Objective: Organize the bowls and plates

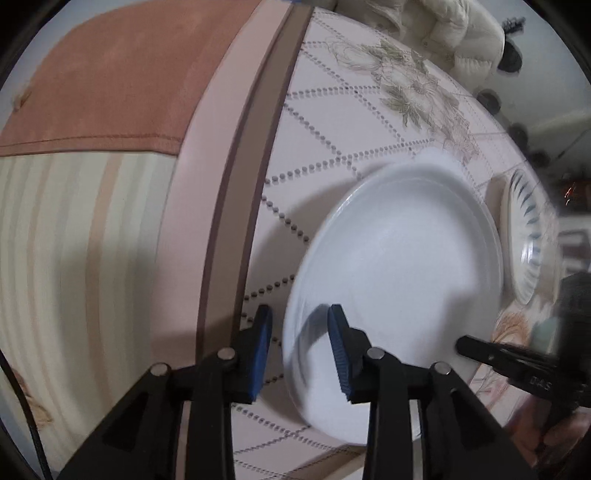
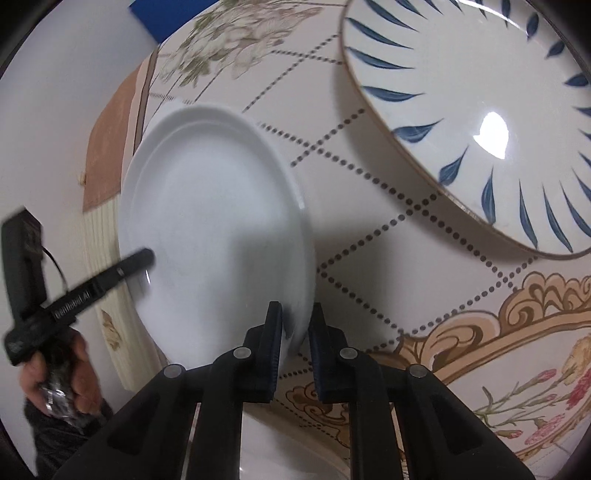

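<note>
A plain white plate [image 1: 399, 273] lies on the patterned tablecloth; it also shows in the right wrist view [image 2: 214, 229]. My left gripper [image 1: 300, 347] is open, its blue pads astride the plate's near rim, one over the plate and one outside. My right gripper [image 2: 295, 332] is shut on the plate's opposite rim; its finger shows in the left wrist view [image 1: 480, 349]. My left gripper also shows in the right wrist view [image 2: 144, 256]. A blue-leaf patterned plate [image 2: 480, 122] lies beyond the white one and also shows in the left wrist view [image 1: 522, 236].
The table edge [image 1: 236, 206] runs just left of the white plate, with a cushioned seat [image 1: 110, 85] below it. A cream padded garment [image 1: 450, 33] lies at the far end. Another white rim [image 2: 295, 450] shows under my right gripper.
</note>
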A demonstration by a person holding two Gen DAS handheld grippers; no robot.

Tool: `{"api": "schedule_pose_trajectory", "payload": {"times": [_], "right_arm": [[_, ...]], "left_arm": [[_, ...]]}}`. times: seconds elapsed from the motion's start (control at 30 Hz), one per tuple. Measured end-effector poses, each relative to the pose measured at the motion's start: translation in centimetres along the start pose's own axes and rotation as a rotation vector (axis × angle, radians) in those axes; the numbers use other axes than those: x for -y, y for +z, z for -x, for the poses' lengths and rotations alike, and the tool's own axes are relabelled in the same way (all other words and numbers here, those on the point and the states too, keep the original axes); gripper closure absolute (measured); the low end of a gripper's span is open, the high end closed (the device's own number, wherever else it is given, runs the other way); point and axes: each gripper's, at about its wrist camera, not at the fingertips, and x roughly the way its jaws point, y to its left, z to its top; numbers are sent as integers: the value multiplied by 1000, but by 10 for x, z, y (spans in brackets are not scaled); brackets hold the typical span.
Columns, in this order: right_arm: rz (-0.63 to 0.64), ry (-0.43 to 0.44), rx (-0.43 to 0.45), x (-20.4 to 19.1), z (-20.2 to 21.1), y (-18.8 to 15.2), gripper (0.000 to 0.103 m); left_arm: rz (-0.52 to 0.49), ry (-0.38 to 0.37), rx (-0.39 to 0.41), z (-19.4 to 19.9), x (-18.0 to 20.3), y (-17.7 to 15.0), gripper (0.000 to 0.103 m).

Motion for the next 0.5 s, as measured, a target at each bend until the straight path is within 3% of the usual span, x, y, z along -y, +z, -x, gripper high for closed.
{"api": "schedule_pose_trajectory", "payload": {"times": [0.27,0.5], "right_arm": [[-60,86,8,23,12,21,84],[10,-6,54,1,13,19,88]], "left_arm": [[-66,20,22,0,12,7,77],[-58,63,86,6,13,-1,85]]}}
